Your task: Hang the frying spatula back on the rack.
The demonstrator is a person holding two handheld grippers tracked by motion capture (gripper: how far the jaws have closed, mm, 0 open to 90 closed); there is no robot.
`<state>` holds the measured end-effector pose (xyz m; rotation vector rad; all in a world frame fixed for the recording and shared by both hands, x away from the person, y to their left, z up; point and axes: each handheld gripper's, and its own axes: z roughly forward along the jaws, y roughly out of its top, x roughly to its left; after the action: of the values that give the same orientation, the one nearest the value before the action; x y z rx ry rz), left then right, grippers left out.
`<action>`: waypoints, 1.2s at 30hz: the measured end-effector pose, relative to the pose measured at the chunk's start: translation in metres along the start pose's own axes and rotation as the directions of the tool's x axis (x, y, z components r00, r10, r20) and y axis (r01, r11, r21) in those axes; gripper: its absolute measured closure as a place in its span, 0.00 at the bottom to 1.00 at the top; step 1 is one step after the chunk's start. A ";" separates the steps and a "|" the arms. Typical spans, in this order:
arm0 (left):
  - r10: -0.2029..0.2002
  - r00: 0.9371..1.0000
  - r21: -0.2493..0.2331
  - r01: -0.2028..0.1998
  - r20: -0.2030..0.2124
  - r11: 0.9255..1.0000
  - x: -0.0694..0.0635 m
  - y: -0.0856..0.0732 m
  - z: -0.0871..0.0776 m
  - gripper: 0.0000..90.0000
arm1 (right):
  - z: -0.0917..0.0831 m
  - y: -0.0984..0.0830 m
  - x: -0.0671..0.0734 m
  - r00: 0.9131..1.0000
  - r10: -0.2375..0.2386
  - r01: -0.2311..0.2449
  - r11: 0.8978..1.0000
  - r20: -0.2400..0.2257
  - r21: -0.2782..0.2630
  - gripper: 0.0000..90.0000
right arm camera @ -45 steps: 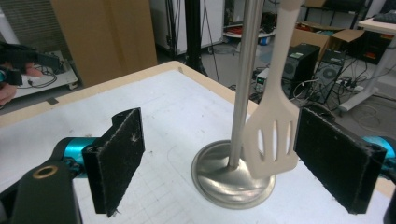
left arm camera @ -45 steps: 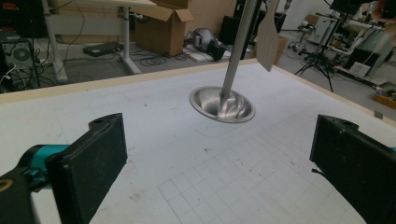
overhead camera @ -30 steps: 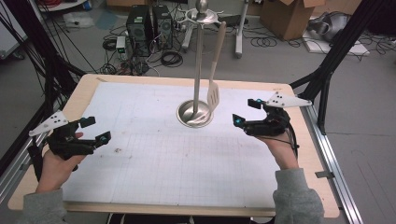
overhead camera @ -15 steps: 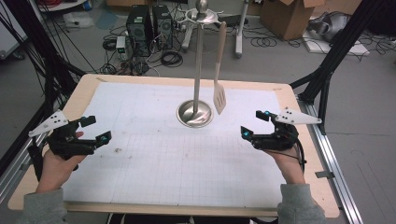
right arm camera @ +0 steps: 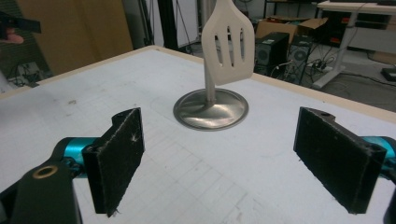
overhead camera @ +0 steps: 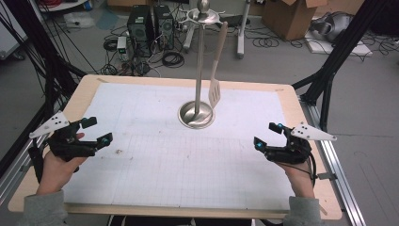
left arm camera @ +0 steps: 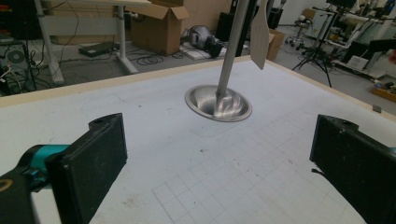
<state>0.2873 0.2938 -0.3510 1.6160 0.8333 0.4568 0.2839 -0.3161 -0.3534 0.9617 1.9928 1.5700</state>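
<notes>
- High view: metal stand (overhead camera: pixel 197 94) sits at the far middle of the table (overhead camera: pixel 291 101). A spatula (overhead camera: pixel 216 70) hangs from its top, blade just above the right of the stand's base. Left gripper (overhead camera: pixel 96 131) is well left of the stand and nearer the person, jaws wide, holding nothing. Right gripper (overhead camera: pixel 267 135) is well right of the stand, jaws wide, holding nothing.
- Left gripper view: stand (left arm camera: pixel 224 88) ahead between the wide jaws, spatula (left arm camera: pixel 260 35) right of the pole.
- Right gripper view: spatula (right arm camera: pixel 229 44) hangs in front of the stand (right arm camera: pixel 211 108), jaws wide apart.
</notes>
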 end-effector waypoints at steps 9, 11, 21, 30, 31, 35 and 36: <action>0.024 1.000 -0.035 -0.024 0.003 0.999 -0.001 0.001 -0.002 0.05 | -0.017 -0.016 -0.011 0.998 0.067 -0.068 0.997 -0.016 -0.036 0.17; 0.023 1.000 -0.034 -0.023 0.001 0.999 -0.001 0.001 -0.002 0.05 | -0.020 -0.017 -0.013 0.998 0.061 -0.061 0.998 -0.001 -0.030 0.17; 0.012 1.000 -0.012 -0.012 -0.003 1.000 0.000 -0.002 0.001 0.05 | -0.041 -0.026 -0.023 0.997 0.055 -0.053 0.998 0.052 -0.039 0.17; 0.011 1.000 -0.016 -0.011 -0.006 1.000 0.001 -0.003 0.000 0.05 | -0.057 -0.038 -0.033 0.993 0.106 -0.101 0.991 0.055 -0.085 0.17; 0.009 1.000 -0.019 -0.009 -0.005 1.000 0.001 -0.003 0.000 0.05 | -0.058 -0.039 -0.035 0.993 0.103 -0.098 0.991 0.056 -0.088 0.17; 0.010 1.000 -0.019 -0.010 -0.007 1.000 0.001 -0.004 -0.001 0.05 | -0.064 -0.044 -0.040 0.991 0.114 -0.106 0.990 0.077 -0.094 0.17; 0.011 1.000 -0.017 -0.011 -0.010 1.000 0.002 -0.005 0.000 0.05 | -0.065 -0.044 -0.040 0.989 0.122 -0.114 0.989 0.081 -0.094 0.17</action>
<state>0.2869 0.2957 -0.3565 1.6048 0.8266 0.4790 0.2543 -0.3945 -0.3816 1.1111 1.8212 1.6354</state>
